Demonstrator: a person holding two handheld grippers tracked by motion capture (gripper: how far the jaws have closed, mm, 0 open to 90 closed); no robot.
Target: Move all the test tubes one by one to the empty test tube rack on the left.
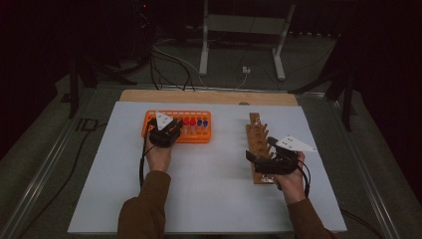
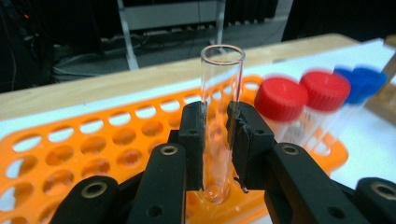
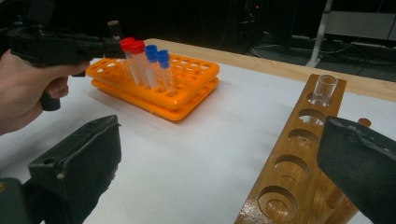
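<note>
My left gripper (image 2: 217, 140) is shut on a clear uncapped glass tube (image 2: 221, 93) that stands upright in a hole of the orange rack (image 2: 70, 154). From above, that gripper (image 1: 164, 130) sits over the rack's (image 1: 201, 137) left part. Two red-capped tubes (image 2: 301, 93) and two blue-capped tubes (image 2: 362, 81) stand in the rack just beside it. My right gripper (image 3: 219, 163) is open, its jaws wide apart above the near end of the wooden rack (image 3: 299, 158). A clear tube (image 3: 324, 91) stands in that rack's far hole.
The white mat (image 1: 209, 184) covers a wooden table (image 1: 209, 96). The wooden rack (image 1: 259, 144) lies lengthwise on the right side. Cables and a metal stand (image 1: 244, 30) lie on the floor beyond the table.
</note>
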